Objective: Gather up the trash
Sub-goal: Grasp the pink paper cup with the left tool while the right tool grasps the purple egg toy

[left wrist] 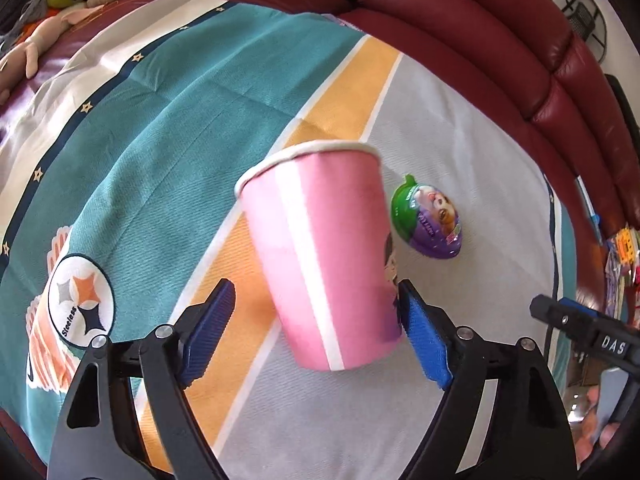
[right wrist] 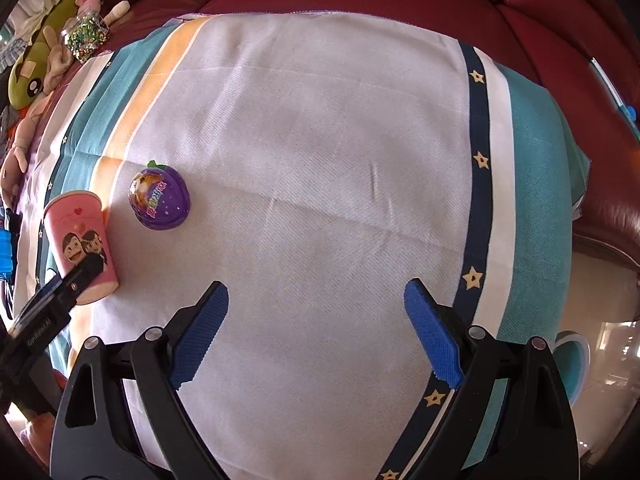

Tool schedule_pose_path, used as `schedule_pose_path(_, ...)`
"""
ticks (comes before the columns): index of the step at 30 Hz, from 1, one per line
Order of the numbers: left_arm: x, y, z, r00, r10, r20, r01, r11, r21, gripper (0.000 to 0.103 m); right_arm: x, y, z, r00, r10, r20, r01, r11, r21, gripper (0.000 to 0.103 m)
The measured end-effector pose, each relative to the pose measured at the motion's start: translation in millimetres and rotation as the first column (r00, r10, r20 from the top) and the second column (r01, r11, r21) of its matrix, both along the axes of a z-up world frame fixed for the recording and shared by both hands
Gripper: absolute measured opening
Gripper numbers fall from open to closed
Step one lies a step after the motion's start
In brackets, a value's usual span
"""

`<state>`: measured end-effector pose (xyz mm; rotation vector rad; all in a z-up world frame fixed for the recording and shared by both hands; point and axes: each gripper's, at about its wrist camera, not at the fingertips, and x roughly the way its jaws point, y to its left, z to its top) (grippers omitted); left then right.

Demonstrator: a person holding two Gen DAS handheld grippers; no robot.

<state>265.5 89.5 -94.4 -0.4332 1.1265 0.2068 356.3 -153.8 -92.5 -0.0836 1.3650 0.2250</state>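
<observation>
1. Left gripper (left wrist: 316, 314): jaws spread, straddling the lower half of the pink paper cup (left wrist: 320, 256). The right-hand blue pad (left wrist: 424, 340) sits against or just beside the cup wall; the left-hand pad stands clear of it with a visible gap. Not yet a grip.
2. Pink paper cup: upright on the striped blanket (left wrist: 160, 128), on the edge of the orange stripe, open mouth up. Risk: one-sided contact pushes it over before the far pad arrives; a light, empty-looking cup slides or tips easily on soft cloth.
3. Further risk: a hard squeeze on the thin wall crumples it, and the cup may then slip out downward, since it tapers toward the base.
4. Purple sweet capsule (left wrist: 430, 222): lies on the grey panel just beside the cup, apart from it. A toppled cup could knock it rolling.
5. Right gripper (right wrist: 316, 334): jaws wide, nothing between them, hanging over bare grey cloth well apart from the capsule (right wrist: 162, 198). Its tip shows at the edge of the left view; crowding between the two tools is possible if both reach for the same patch.
6. Red leather sofa (left wrist: 500, 52): backs the blanket; no bin visible in either view.
</observation>
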Motion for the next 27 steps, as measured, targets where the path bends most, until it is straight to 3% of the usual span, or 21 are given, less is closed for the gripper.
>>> schedule_pose_path(5, 2.2, 16.0, -4.7, 1.0, -0.023, 0.004, 0.023, 1.0, 0.005, 0.081, 5.0, 35.0, 0.7, 1.0, 0.028, -0.001, -0.028, 1.0, 0.008, 0.084)
schedule_pose_path(10, 10.7, 16.4, 2.8, 0.99, -0.13, 0.047, 0.127, 0.991, 0.049, 0.081, 9.8, 71.1, 4.0, 0.996, 0.091, 0.012, -0.091, 0.996, 0.001, 0.08)
schedule_pose_path(11, 12.3, 16.0, 4.6, 0.986, -0.16, 0.056, 0.157, 0.986, 0.049, 0.076, 11.7, 77.1, 4.6, 0.995, 0.098, 0.016, -0.098, 0.995, -0.001, 0.079)
schedule_pose_path(12, 13.8, 17.6, 5.0, 0.982, -0.18, 0.061, 0.177, 0.983, 0.049, 0.061, 14.0, 82.1, 4.6, 0.994, 0.103, 0.018, -0.103, 0.995, -0.003, 0.076)
schedule_pose_path(14, 13.3, 23.2, 7.2, 0.977, -0.199, 0.072, 0.197, 0.979, 0.045, 0.059, 17.6, 91.0, 3.9, 0.994, 0.111, 0.02, -0.111, 0.994, 0.0, 0.067)
schedule_pose_path(16, 10.6, 29.4, 7.2, 0.975, -0.213, 0.071, 0.209, 0.976, 0.057, 0.058, 20.9, 100.0, 1.2, 0.993, 0.117, 0.014, -0.117, 0.993, 0.005, 0.062)
schedule_pose_path(22, -1.7, 46.8, 5.7, 0.966, -0.247, 0.078, 0.248, 0.969, 0.001, 0.06, 22.8, 130.4, -8.5, 0.983, 0.183, 0.013, -0.183, 0.983, 0.001, 0.062)
schedule_pose_path(27, -7.6, 53.5, 2.8, 0.961, -0.266, 0.079, 0.264, 0.964, 0.03, 0.064, 26.4, 151.0, -20.6, 0.971, 0.238, 0.028, -0.236, 0.971, -0.047, 0.062)
